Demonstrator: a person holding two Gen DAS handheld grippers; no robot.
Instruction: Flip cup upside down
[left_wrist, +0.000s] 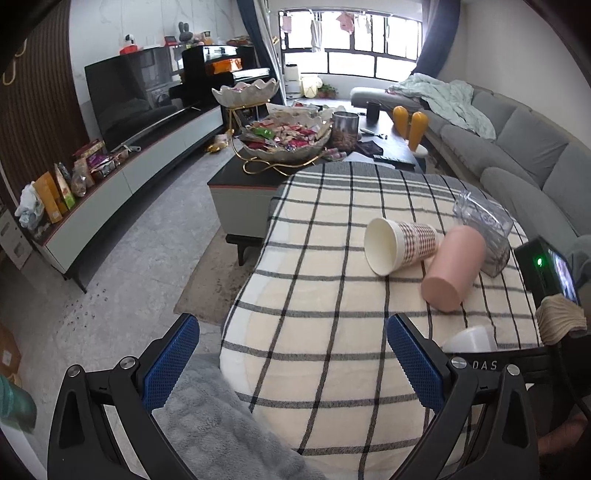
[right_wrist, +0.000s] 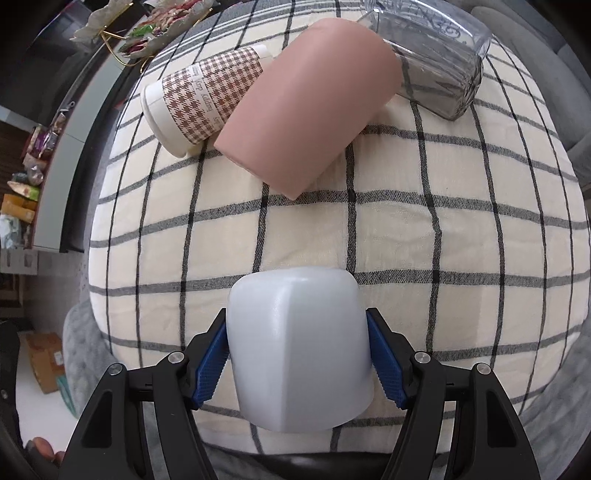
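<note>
On our left, the left gripper (left_wrist: 291, 365) hangs spread wide with nothing between its pads, above the near left edge of the checked cloth (left_wrist: 325, 295). At the cloth's far edge lie a houndstooth paper cup (right_wrist: 201, 107), a pink cup (right_wrist: 310, 110) and a clear jar (right_wrist: 436, 62), touching in a row. Our right gripper (right_wrist: 297, 356) pinches the white cup (right_wrist: 297, 350) at the near edge, closed base facing away from us.
</note>
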